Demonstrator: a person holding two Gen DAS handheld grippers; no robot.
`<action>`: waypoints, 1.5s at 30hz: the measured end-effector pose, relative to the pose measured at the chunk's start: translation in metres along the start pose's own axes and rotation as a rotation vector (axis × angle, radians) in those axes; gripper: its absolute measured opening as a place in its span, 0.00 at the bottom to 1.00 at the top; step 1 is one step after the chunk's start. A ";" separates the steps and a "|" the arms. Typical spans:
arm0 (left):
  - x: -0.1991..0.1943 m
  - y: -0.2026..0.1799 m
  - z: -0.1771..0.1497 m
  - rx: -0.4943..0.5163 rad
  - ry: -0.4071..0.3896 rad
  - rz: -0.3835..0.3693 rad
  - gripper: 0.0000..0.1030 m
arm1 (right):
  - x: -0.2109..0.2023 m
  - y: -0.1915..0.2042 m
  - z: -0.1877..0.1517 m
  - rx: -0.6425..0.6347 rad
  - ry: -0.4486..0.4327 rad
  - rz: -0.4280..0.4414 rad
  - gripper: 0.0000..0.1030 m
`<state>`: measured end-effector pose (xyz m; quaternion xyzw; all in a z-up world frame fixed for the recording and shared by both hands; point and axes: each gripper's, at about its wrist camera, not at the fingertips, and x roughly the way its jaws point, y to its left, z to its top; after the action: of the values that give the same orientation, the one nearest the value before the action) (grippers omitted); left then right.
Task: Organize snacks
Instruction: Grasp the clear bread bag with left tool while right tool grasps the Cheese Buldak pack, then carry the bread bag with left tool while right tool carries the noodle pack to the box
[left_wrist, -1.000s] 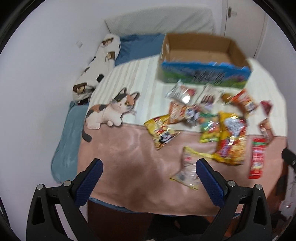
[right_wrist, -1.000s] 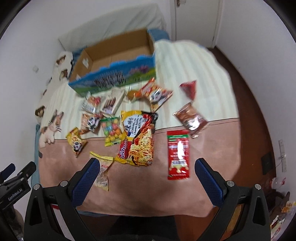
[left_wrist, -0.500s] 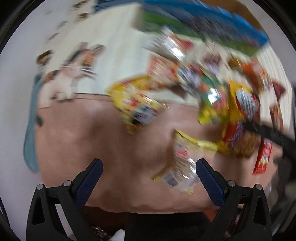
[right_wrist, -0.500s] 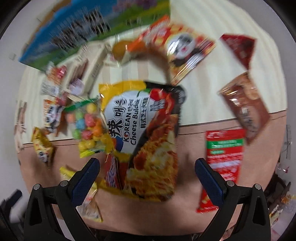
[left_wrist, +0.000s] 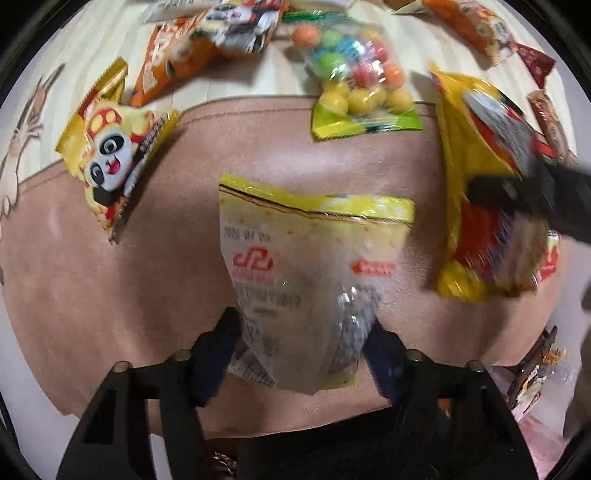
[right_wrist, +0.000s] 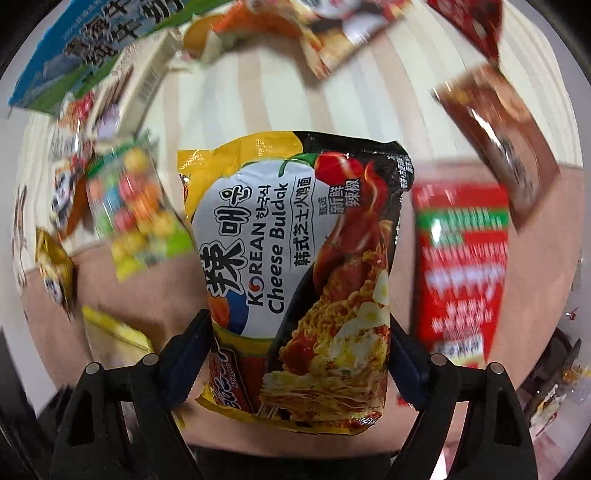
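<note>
The left gripper (left_wrist: 301, 341) is reaching low over the pink blanket (left_wrist: 92, 280), its fingers (left_wrist: 216, 349) standing partly apart and flanking the lower end of a clear pouch with a yellow top (left_wrist: 314, 273); whether they are pressing it I cannot tell. The right gripper (right_wrist: 299, 360) is sitting likewise over the Korean Cheese Buldak noodle packet (right_wrist: 295, 266), its fingers (right_wrist: 184, 360) lying against both edges of the packet; firm grip cannot be confirmed.

The surface is a bed: the pink blanket is covering the near part, and a cream striped sheet (right_wrist: 258, 99) is lying beyond at 12 o'clock. A blue printed carton (right_wrist: 85, 48) is standing at 11 o'clock in the right view.

Count, left view: one yellow panda packet (left_wrist: 110, 155) at 10 o'clock, one orange panda packet (left_wrist: 192, 48) at 11, one bag of coloured balls (left_wrist: 358, 81) at 1. Right view: one red sachet (right_wrist: 461, 273) at 3 o'clock, one brown packet (right_wrist: 502, 144) at 2.
</note>
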<state>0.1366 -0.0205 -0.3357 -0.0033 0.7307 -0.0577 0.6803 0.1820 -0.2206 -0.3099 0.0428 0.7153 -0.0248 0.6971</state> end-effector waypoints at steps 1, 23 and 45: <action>0.000 0.001 0.000 -0.012 -0.009 0.000 0.53 | 0.004 -0.001 -0.005 -0.003 0.004 0.001 0.86; 0.036 0.005 0.040 -0.160 -0.051 0.041 0.45 | 0.050 -0.010 0.003 -0.059 0.043 0.057 0.87; -0.156 0.023 0.073 -0.172 -0.285 -0.079 0.39 | -0.082 -0.015 0.035 -0.068 -0.143 0.304 0.83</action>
<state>0.2221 0.0092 -0.1872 -0.0986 0.6283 -0.0205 0.7714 0.2176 -0.2415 -0.2291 0.1251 0.6495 0.1024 0.7429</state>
